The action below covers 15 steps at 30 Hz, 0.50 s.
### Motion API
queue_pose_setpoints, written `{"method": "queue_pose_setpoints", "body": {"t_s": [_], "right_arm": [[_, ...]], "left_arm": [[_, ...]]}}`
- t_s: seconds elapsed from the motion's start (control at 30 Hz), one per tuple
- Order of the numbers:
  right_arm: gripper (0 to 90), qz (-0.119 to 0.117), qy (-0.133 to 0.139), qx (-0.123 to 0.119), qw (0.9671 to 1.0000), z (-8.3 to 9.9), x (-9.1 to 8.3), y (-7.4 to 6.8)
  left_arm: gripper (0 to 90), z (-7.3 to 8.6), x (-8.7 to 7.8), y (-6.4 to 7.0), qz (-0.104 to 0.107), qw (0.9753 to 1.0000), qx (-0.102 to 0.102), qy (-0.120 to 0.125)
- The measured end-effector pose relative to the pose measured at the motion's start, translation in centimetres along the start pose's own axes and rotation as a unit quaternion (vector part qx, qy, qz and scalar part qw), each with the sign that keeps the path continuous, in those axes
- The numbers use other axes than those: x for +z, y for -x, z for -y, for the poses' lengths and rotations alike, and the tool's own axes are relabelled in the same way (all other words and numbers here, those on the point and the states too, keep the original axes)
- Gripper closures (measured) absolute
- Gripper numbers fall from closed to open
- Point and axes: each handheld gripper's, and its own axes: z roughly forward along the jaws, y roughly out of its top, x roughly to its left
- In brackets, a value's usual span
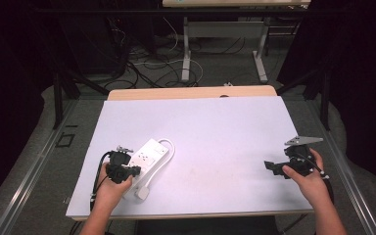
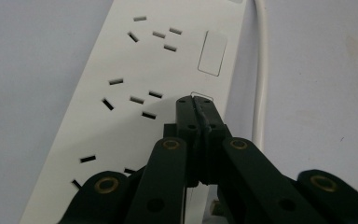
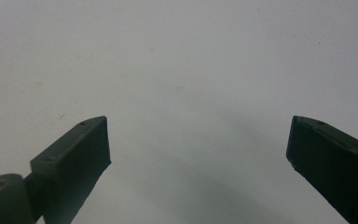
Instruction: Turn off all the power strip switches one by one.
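the left gripper, jaws pressed together, tips on a switch of the long white plastic power strip at the table's near left — its length running away-right — while the right gripper hangs spread wide, well apart.

White power strip near the desk's left edge.
You see it lying flat and diagonal, socket slots facing up, its white cable looping at the far end.

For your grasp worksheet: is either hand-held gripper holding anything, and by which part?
Nothing is held. The left hand-held gripper is shut, tips over the power strip by a switch; the right hand-held gripper is open over bare table.
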Motion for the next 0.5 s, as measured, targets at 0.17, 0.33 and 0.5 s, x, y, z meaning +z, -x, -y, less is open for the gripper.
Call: {"method": "queue_pose_setpoints", "body": {"t_s": [0.17, 0.33, 0.5], "right_arm": [[5.4, -0.001, -0.002, -0.003, 1.0, 0.02, 0.04, -0.01], [5.4, -0.001, -0.001, -0.003, 1.0, 0.01, 0.11, -0.05], [5.4, -0.001, -0.002, -0.001, 1.0, -0.02, 0.15, -0.1]], "left_arm": [[90.0, 0.01, 0.11, -0.01, 0.0, 0.9999, -0.005, -0.011], [90.0, 0.04, 0.13, -0.07, 0.0, 0.9999, -0.007, -0.008], [90.0, 0.08, 0.18, 0.05, -0.005, 1.0, -0.005, -0.004]]}}
